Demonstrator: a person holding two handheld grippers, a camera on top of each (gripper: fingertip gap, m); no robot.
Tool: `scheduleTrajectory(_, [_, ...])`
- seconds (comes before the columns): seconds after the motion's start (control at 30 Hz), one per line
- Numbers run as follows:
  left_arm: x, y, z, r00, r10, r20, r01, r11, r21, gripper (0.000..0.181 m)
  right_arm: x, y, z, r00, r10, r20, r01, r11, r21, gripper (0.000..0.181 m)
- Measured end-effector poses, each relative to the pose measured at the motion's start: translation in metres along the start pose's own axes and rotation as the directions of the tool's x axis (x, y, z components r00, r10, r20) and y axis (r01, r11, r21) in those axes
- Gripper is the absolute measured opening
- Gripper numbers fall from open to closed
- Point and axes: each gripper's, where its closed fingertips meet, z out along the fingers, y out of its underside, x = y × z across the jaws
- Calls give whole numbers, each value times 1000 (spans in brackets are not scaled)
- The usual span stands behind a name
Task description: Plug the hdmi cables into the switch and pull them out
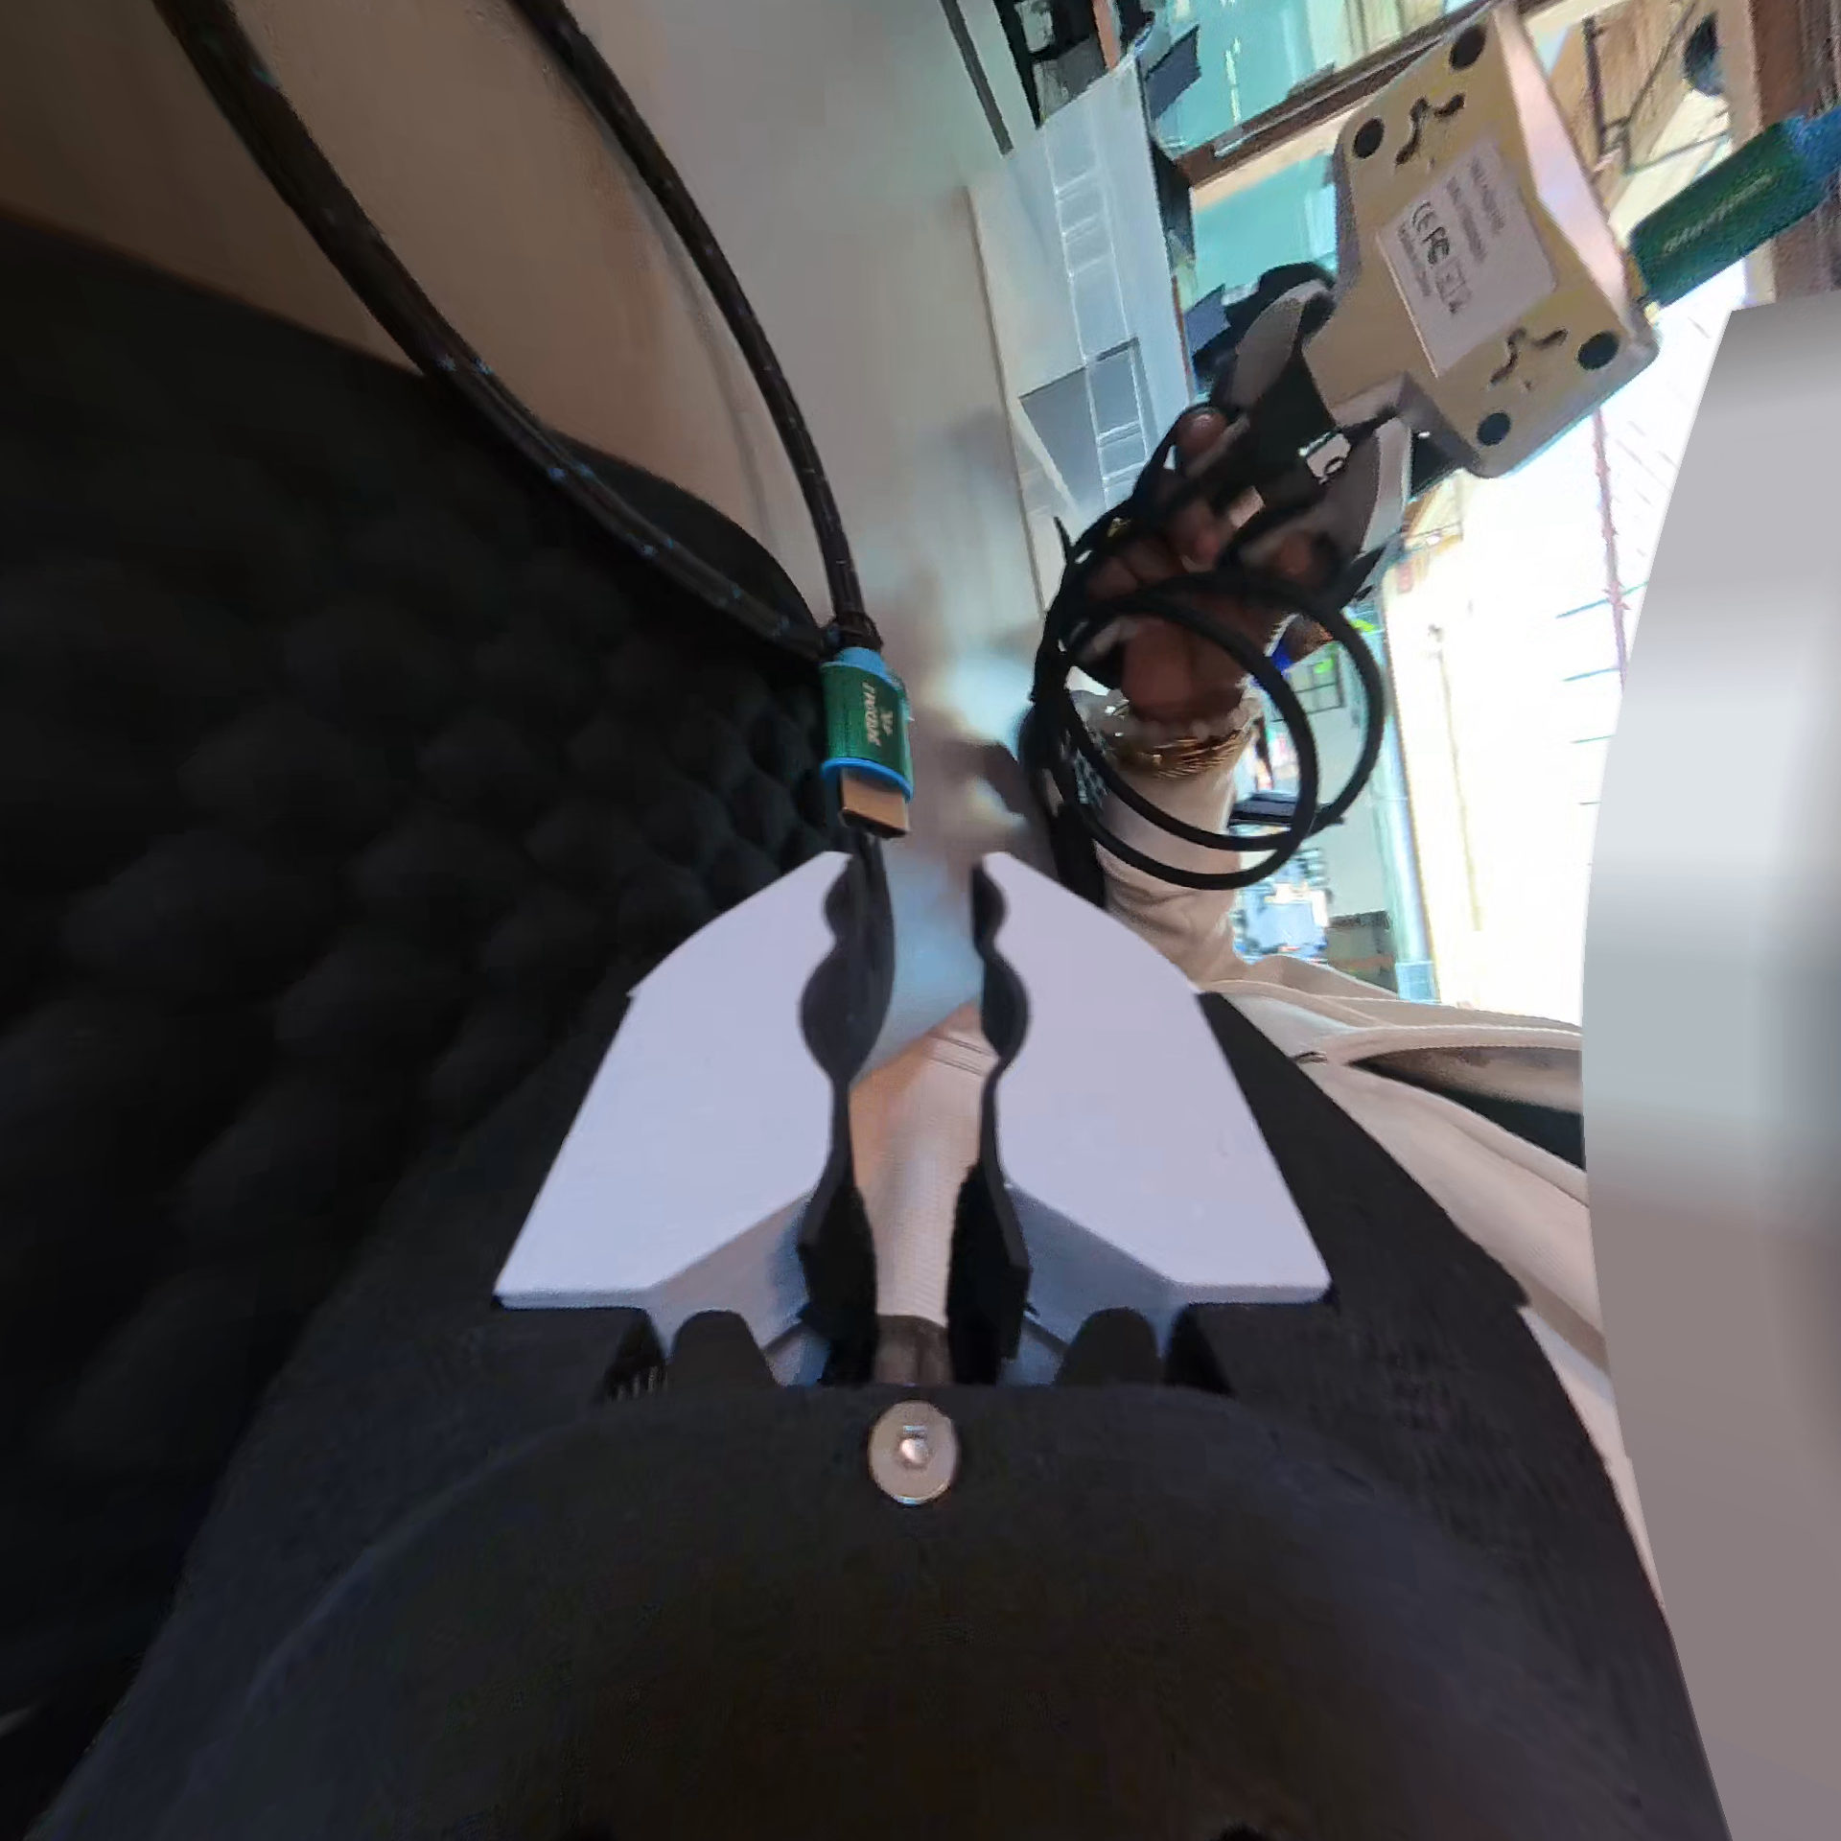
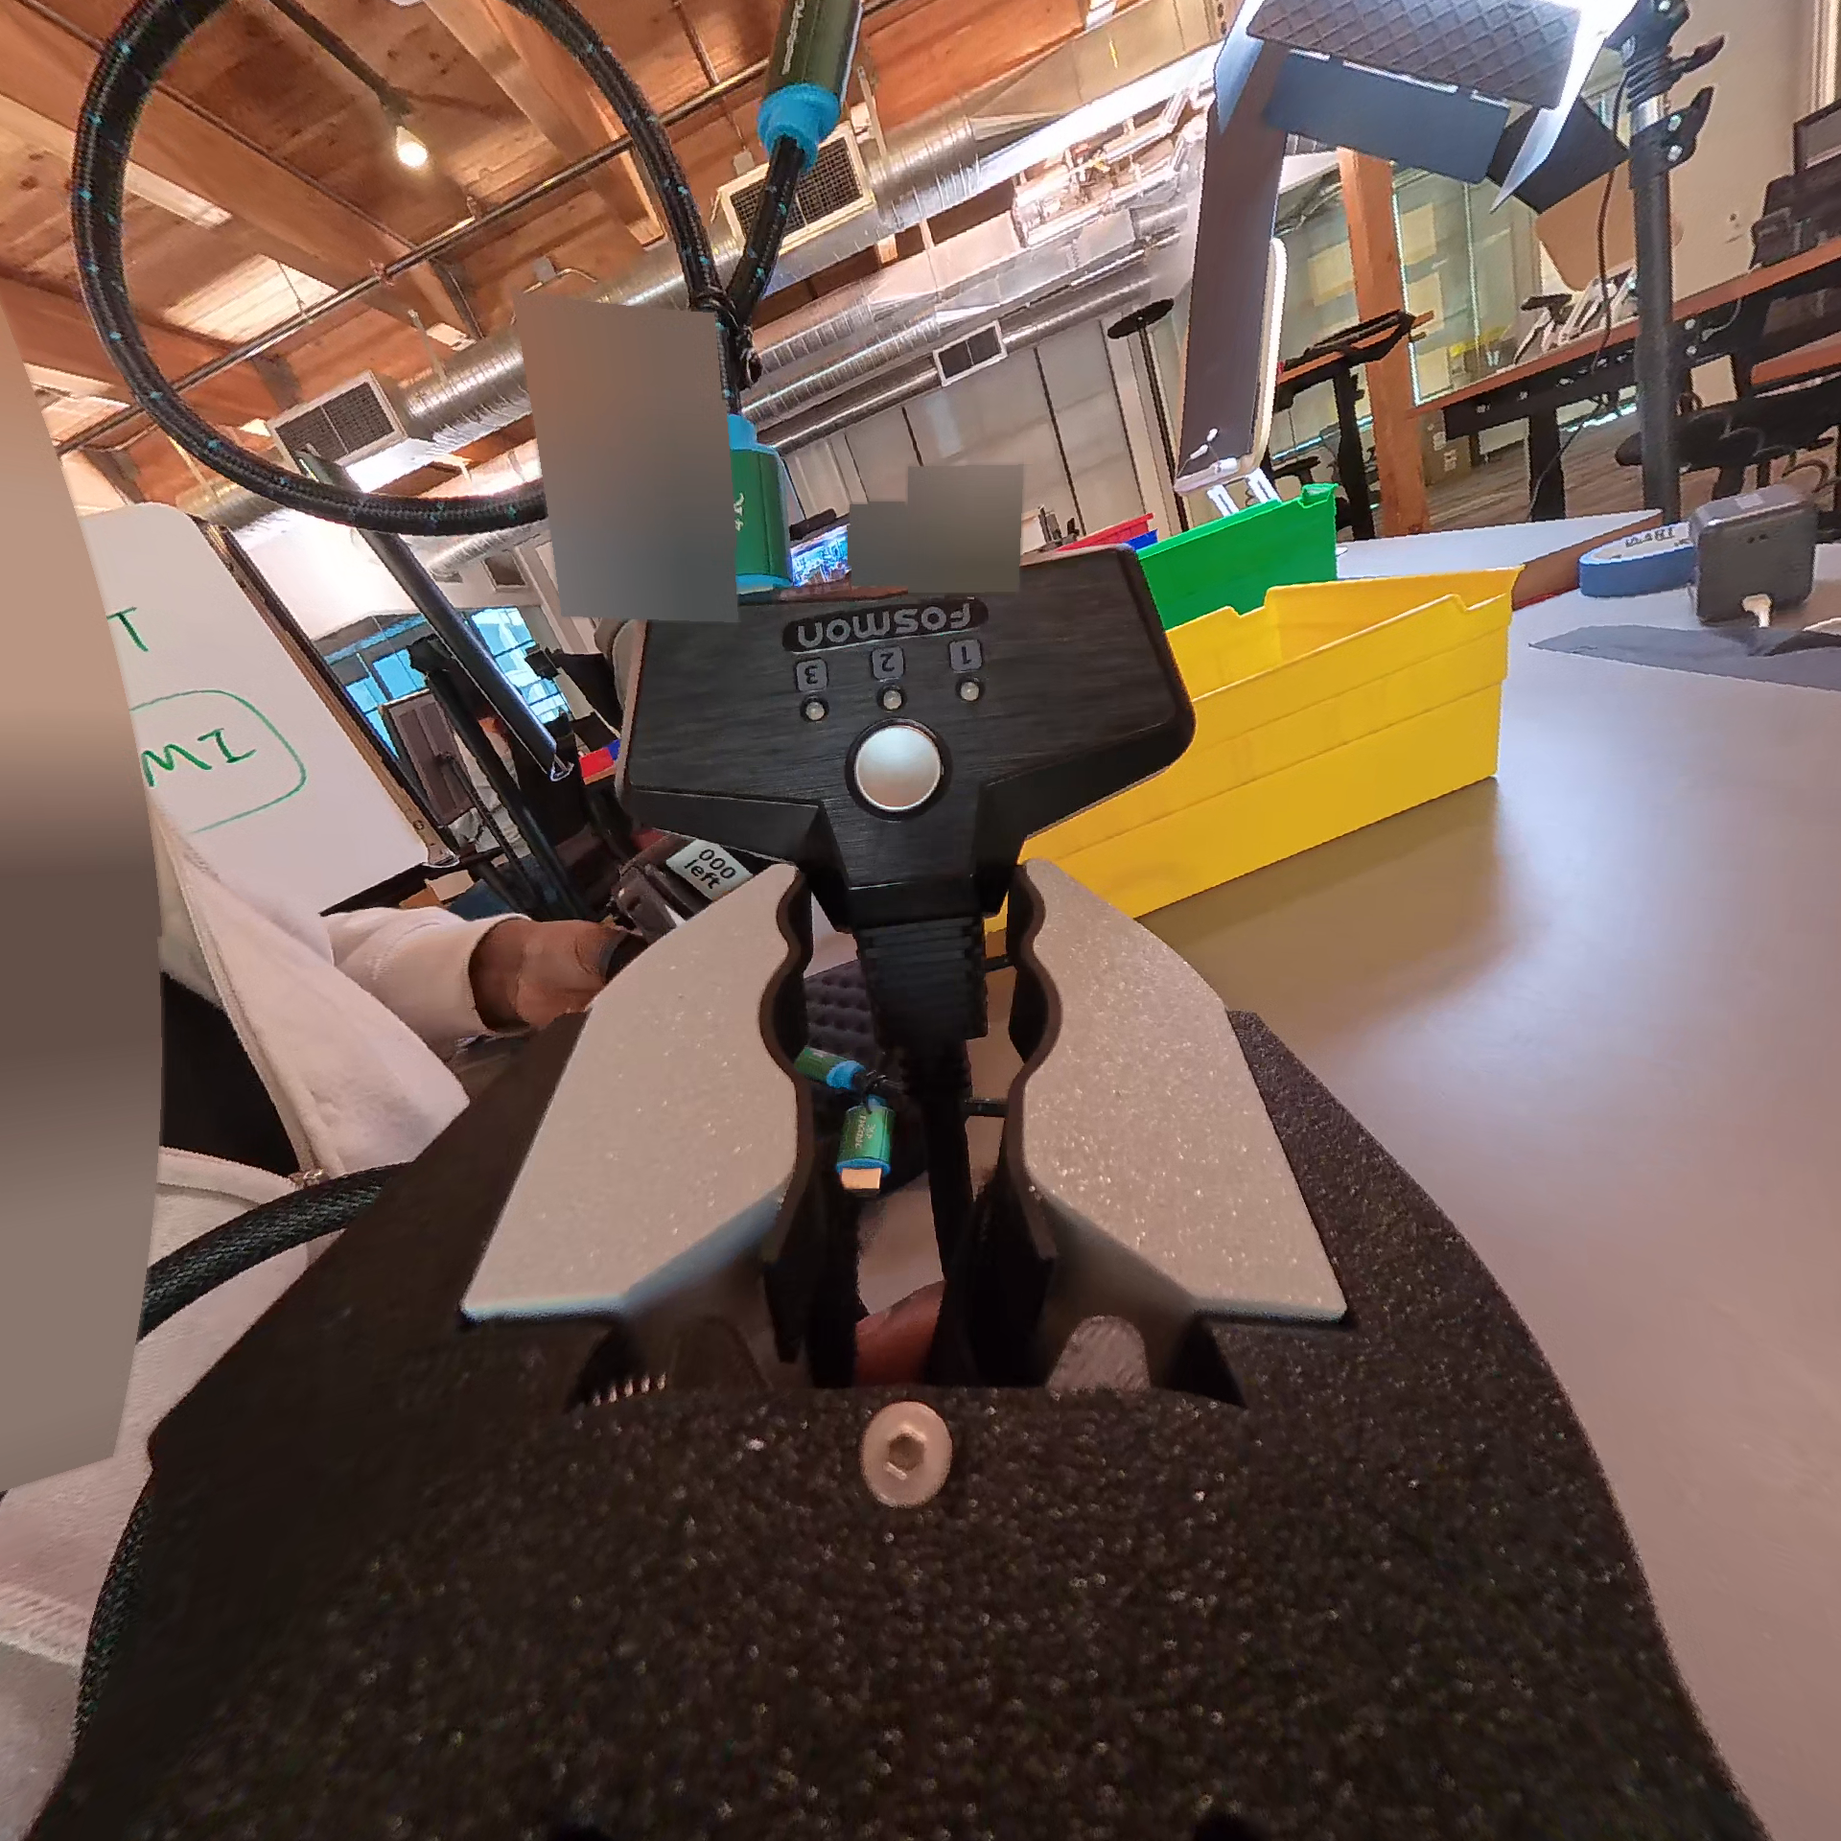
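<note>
My right gripper [image 2: 912, 877] is shut on the ribbed neck of the black HDMI switch [image 2: 897, 687] and holds it up off the table. The left wrist view shows the switch's pale underside [image 1: 1484, 269] held aloft in that gripper [image 1: 1325, 438], with a green plug [image 1: 1733, 214] in its far side. In the right wrist view a green plug [image 2: 757, 508] sits in the switch's far edge, partly hidden. A second green and blue plug [image 1: 865, 742] on a braided cable [image 1: 598, 478] hangs just beyond my left gripper [image 1: 915, 867]. Its fingers stand apart with nothing between them.
A black foam mat [image 1: 299, 797] lies to the left; loose green plugs [image 2: 862, 1146] lie below. The switch's thin black lead [image 1: 1245, 717] hangs coiled by the person's hand. A yellow bin [image 2: 1345, 717], a green bin [image 2: 1245, 548], a tape roll [image 2: 1634, 568] and a grey box [image 2: 1753, 558] stand on the grey table [image 2: 1594, 996].
</note>
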Motion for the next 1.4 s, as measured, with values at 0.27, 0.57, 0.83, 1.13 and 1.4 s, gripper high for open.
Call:
scheduleTrajectory(0.27, [7,-36,-1,482,830,281,-794,549,-260,50,0,0,0,1000,0,-2,0,1000,0,38])
scheduleTrajectory(0.57, [-31,-55,7,-205,951,-233,-825,-296,-481,32,-1,-1,-1,1000,-9,0,9,1000,2,38])
scheduleTrajectory(0.83, [-29,-54,6,-211,872,-442,-728,-442,-525,7,3,-5,-5,1000,9,-3,-9,1000,26,38])
scheduleTrajectory(1.13, [86,-40,-121,210,767,-607,-400,-499,-769,6,-3,-6,-2,1000,3,15,-3,1000,28,38])
scheduleTrajectory(1.4, [37,-46,-76,563,478,-674,-203,-710,-674,6,-2,-14,-9,999,26,22,-28,996,79,38])
